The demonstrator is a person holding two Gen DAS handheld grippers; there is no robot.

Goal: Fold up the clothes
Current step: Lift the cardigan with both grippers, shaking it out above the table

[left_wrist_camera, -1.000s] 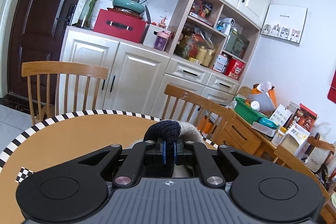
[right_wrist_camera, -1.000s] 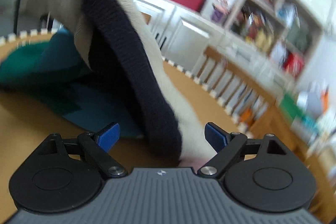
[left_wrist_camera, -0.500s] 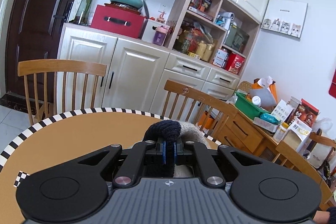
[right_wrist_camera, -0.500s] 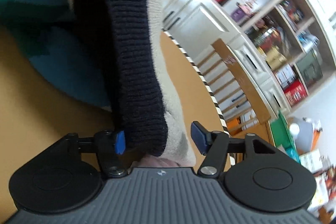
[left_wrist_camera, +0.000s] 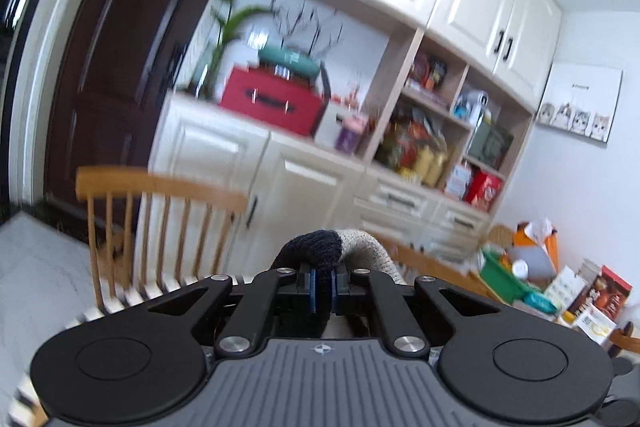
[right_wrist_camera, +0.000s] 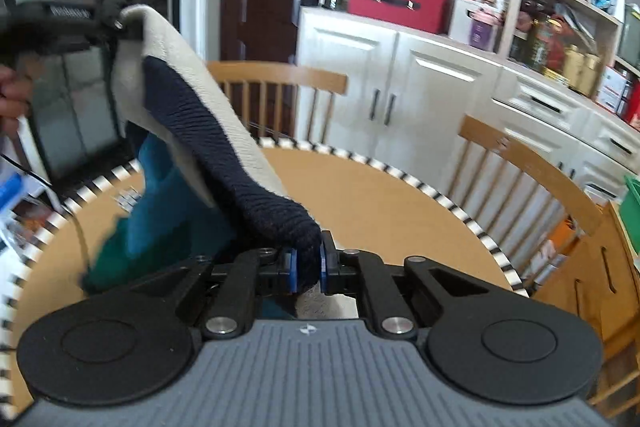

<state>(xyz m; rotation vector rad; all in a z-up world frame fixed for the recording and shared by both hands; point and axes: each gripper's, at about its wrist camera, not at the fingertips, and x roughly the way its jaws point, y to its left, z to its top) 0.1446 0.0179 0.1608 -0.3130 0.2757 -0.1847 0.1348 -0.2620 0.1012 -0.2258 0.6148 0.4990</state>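
Knit sweater (right_wrist_camera: 208, 131) stretched aloft (navy-trimmed)

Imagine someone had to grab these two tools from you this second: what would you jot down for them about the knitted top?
Left hand-held gripper: shut on the navy ribbed band of the cream, navy and teal knitted sweater.
Right hand-held gripper: jaws have just been closing and are now clamped on another part of the same navy band.
Sweater: stretched in the air between both grippers, its teal part hanging down toward the round wooden table with the black-and-white checked edge.
Done: two-point grasp, garment lifted.
Left: lay it flat and fold; no fold made yet.
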